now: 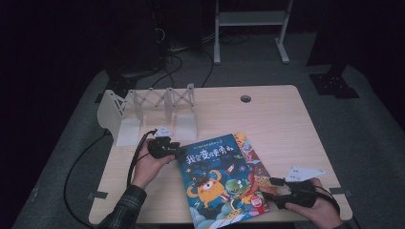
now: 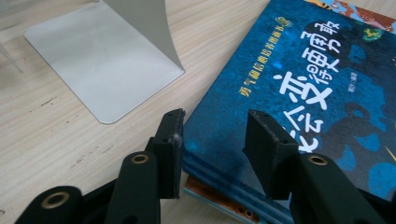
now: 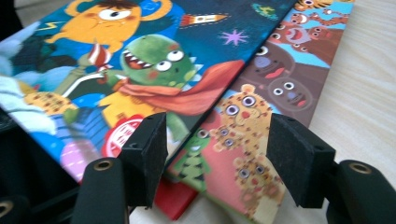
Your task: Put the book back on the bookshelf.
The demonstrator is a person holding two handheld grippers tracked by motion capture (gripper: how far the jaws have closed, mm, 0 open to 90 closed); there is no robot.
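Where the pale wooden bench (image 1: 282, 119) spreads under the fixed camera, carries a white folding book rack (image 1: 143, 107) at its far left, one flat metal foot of that rack (image 2: 102, 65) lying just beside the books. Near the front edge, two picture books stacked askew. On top, the blue book (image 1: 217, 179) with an orange monster and a green dinosaur on its cover and white and yellow characters across the head; overhangs the front edge of the bench slightly at its lower corner. Underneath, the animal book (image 1: 253, 160), reddish-brown with leopard and bear faces, showing along the right side of the blue one and at its far right corner.

At the far left corner of the blue book, the left tool (image 2: 212, 140), held in a hand with a plaid sleeve; jaws spread wide, one over the bare wood, the other above the cover, gripping nothing. At the near right corner of the stack, the right tool (image 3: 215, 158), jaws likewise wide apart, straddling the exposed strip of the animal book, closed on nothing.
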